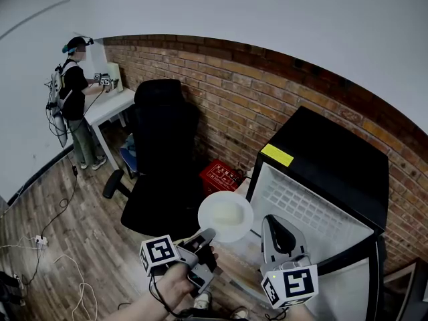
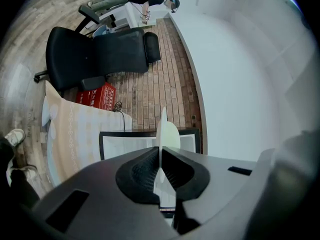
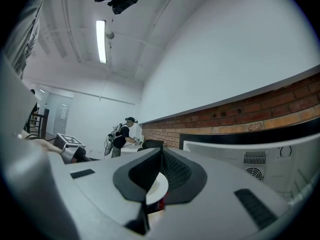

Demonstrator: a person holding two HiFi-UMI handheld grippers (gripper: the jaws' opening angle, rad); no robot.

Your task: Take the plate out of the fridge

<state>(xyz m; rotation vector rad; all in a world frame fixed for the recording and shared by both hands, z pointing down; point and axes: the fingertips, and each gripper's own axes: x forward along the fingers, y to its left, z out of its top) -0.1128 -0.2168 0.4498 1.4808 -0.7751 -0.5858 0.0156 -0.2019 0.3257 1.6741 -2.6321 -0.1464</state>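
One plate [image 1: 226, 216] hangs outside the fridge [image 1: 334, 159] in the head view, gripped by the left gripper [image 1: 204, 238]; carry it level. Left gripper view: jaws clamped on its thin rim, so move slowly. Right gripper view: the right gripper [image 3: 160, 154] is closed on nothing and could steady it.

We read this as an office-like recording lab: brick wall [image 1: 227, 79], wood floor [image 1: 73, 233], black office chair [image 1: 164, 152], small fridge [image 1: 334, 159] near right. Far left, a person [image 1: 72, 89] in recording gear stands at a white desk [image 1: 110, 107]. Loose cables [image 1: 40, 241] lie near left.
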